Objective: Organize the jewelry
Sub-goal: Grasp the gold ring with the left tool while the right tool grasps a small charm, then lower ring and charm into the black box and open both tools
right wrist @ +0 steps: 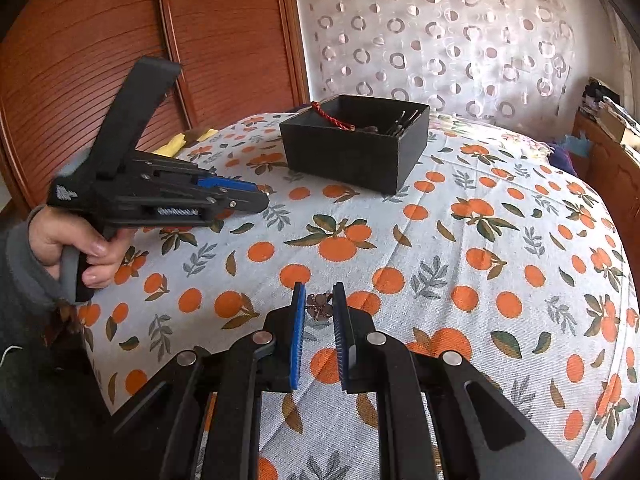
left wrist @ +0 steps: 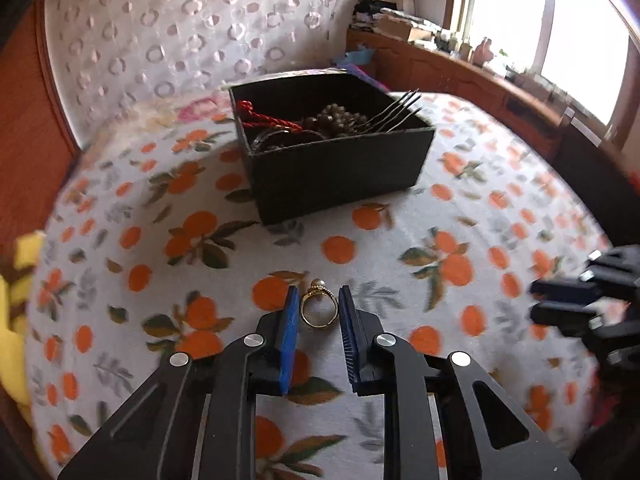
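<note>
A gold ring with a pearl (left wrist: 319, 305) lies on the orange-print cloth between the blue pads of my left gripper (left wrist: 319, 300); the jaws stand open around it, not pressing it. A small dark flower-shaped piece (right wrist: 319, 306) lies between the pads of my right gripper (right wrist: 319, 300), which is also open around it. The black open box (left wrist: 340, 168) behind holds a red cord (left wrist: 264, 117), dark beads (left wrist: 336, 118) and metal hair forks (left wrist: 394, 112). The box also shows in the right wrist view (right wrist: 356, 156). The left gripper (right wrist: 256, 196) appears there, held by a hand.
The cloth covers a bed (right wrist: 460, 248). A wooden sliding door (right wrist: 120, 40) and patterned curtain (right wrist: 440, 32) stand behind. A wooden ledge with clutter (left wrist: 460, 52) runs under the window. A yellow cloth (left wrist: 16, 320) lies at the left edge. The right gripper's tips (left wrist: 560, 300) sit at right.
</note>
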`<state>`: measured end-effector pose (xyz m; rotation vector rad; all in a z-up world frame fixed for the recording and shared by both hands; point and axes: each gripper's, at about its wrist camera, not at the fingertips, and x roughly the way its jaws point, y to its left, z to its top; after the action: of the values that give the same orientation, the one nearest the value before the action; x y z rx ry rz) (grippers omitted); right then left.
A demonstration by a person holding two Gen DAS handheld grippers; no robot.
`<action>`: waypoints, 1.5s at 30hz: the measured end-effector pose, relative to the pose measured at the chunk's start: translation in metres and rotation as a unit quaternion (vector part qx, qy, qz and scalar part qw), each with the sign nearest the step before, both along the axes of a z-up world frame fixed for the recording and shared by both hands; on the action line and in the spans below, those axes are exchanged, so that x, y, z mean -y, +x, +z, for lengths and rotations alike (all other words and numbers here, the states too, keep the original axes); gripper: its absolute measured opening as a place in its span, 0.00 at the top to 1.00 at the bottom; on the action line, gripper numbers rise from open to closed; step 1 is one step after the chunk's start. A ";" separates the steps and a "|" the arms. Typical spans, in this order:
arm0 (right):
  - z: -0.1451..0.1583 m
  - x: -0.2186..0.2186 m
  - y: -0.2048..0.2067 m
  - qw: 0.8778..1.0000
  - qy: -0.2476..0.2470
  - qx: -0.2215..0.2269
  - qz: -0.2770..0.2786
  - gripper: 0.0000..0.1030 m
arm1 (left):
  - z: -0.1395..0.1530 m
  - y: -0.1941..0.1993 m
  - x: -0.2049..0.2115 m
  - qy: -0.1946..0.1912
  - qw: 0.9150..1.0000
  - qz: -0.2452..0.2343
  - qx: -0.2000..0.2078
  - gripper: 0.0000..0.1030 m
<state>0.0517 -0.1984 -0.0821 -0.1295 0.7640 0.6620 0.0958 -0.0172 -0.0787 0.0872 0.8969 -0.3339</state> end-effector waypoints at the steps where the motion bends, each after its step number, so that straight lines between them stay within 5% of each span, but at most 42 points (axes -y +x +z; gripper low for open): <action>1: -0.001 -0.001 0.000 1.000 -0.002 -0.002 0.001 0.85 | 0.003 -0.001 0.001 -0.003 1.000 0.000 0.004 0.82; 13: 0.022 0.006 0.028 0.999 -0.015 0.023 -0.017 0.85 | 0.050 0.012 0.007 -0.020 0.997 0.009 0.070 0.82; 29: 0.053 -0.012 0.095 0.998 0.006 0.047 -0.028 0.85 | 0.065 0.061 0.006 -0.015 0.995 0.033 0.090 0.82; 32: 0.054 -0.016 0.110 0.999 0.015 0.038 -0.029 0.85 | 0.060 0.065 0.002 -0.017 0.995 0.044 0.088 0.64; 37: 0.058 -0.023 0.127 0.999 0.025 0.036 -0.028 0.85 | 0.059 0.057 -0.006 -0.016 0.994 0.057 0.094 0.54; 42: 0.062 -0.033 0.140 0.999 0.019 0.039 -0.024 0.85 | 0.064 0.046 -0.015 -0.010 0.992 0.074 0.107 0.23; 45: 0.062 -0.038 0.148 0.999 0.016 0.040 -0.026 0.84 | 0.065 0.041 -0.019 -0.001 0.990 0.084 0.111 0.18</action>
<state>0.1995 -0.1604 -0.0203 -0.1052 0.6768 0.6160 0.1364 0.0021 -0.0134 0.0458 0.6779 -0.1646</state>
